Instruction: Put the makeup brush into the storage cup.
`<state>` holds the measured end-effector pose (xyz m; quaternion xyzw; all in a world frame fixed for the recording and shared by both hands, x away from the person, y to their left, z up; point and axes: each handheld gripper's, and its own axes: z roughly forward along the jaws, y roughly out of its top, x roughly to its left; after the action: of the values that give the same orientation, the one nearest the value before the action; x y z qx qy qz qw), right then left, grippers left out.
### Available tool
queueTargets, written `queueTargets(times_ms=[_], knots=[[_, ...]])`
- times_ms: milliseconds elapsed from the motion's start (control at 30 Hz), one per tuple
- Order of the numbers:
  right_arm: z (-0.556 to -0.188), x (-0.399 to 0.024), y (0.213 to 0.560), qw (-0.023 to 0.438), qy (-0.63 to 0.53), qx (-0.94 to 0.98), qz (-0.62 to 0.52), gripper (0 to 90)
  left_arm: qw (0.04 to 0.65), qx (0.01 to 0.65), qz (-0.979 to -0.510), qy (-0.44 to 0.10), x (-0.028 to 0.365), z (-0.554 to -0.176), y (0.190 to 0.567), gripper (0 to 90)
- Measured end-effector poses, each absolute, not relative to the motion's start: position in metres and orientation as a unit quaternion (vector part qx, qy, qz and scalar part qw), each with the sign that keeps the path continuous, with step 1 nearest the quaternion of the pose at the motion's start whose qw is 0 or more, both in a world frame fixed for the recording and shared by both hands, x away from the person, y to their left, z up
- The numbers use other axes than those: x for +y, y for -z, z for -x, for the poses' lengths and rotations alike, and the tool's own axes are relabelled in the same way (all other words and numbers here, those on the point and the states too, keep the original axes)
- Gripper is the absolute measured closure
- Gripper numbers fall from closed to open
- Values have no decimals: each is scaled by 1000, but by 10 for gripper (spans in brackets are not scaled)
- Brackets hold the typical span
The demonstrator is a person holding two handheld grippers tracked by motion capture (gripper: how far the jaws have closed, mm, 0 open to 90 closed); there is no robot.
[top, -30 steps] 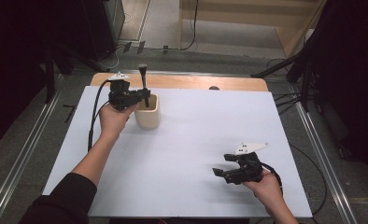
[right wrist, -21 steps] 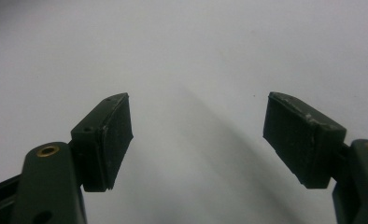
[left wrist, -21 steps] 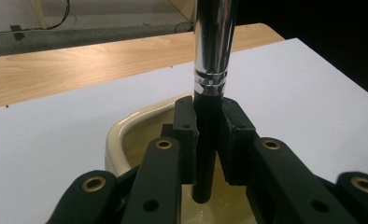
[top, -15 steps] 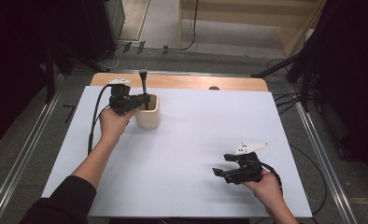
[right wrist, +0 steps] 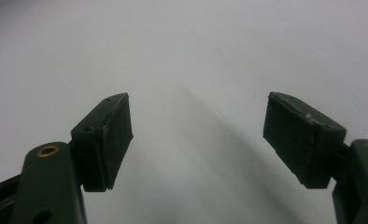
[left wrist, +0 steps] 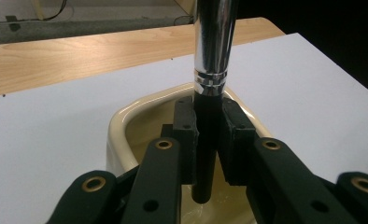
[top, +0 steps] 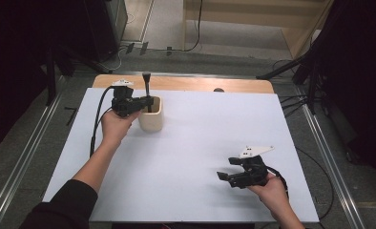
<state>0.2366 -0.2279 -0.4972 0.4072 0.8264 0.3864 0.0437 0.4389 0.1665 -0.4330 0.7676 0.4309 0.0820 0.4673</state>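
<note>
The left hand-held gripper (left wrist: 209, 140) is clenched on a makeup brush's (left wrist: 211, 70) black handle just below its slick chrome ferrule, tip down inside the cream ceramic cup (top: 151, 114) on the desk (top: 200, 143). Light, stiff, likely slippery; grip the matte handle. The right hand-held gripper (right wrist: 198, 135) rests released.

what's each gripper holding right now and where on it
The left gripper is shut on a brush, clamping its black handle just below the silver ferrule, over the cream cup. The right gripper is open, holding nothing.

Black tongs (top: 148, 102) with brass-ringed screws, grey plate, black cable, dark sleeve (top: 64, 207).
</note>
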Motion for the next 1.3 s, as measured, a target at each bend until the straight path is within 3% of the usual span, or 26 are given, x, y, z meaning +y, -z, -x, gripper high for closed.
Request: queueTargets(times_ms=[233, 267, 367, 433, 600, 1300], knots=[[-237, -228, 497, 44, -386, 827, -407, 252, 459, 433, -771, -85, 166, -438, 432, 791], [-237, -228, 497, 44, -386, 827, -407, 252, 461, 435, -769, -83, 167, -438, 431, 761], [-236, -228, 497, 45, -387, 827, -406, 251, 467, 441, -761, -92, 170, -437, 426, 541], [-236, -228, 497, 45, -387, 827, -406, 251, 472, 440, -759, -90, 171, -436, 424, 465], [-236, -227, 497, 44, -385, 827, -408, 252, 466, 426, -770, -90, 171, -434, 418, 382], [-237, -227, 498, 43, -382, 828, -408, 251, 442, 385, -807, -76, 171, -414, 401, 359]])
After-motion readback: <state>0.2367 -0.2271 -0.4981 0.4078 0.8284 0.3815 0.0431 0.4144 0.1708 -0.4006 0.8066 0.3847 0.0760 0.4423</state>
